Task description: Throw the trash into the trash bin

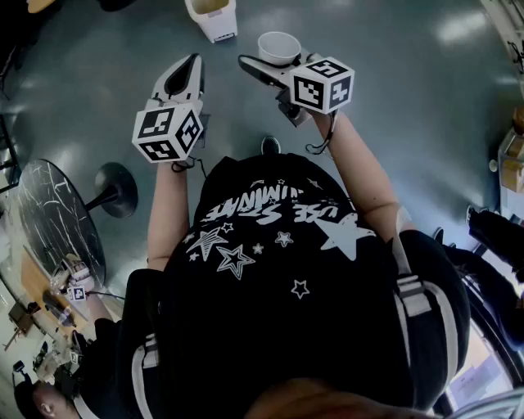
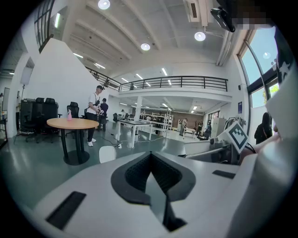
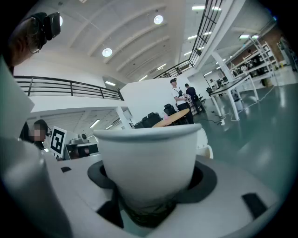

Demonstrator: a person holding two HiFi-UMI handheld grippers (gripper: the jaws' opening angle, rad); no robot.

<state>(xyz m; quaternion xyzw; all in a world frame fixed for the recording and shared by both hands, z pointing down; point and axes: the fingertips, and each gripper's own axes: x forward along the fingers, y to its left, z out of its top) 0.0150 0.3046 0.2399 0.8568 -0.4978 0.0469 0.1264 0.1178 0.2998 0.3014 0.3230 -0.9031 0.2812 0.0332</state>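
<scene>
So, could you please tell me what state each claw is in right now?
Left claw: closed, empty.
Right claw: closed on a white paper cup.

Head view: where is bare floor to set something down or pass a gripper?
Widest bare floor lies right of the paper cup, up to the boxes. A narrow strip runs between left gripper and right gripper toward the trash bin. Crowded at left: round table and pedestal base.
</scene>
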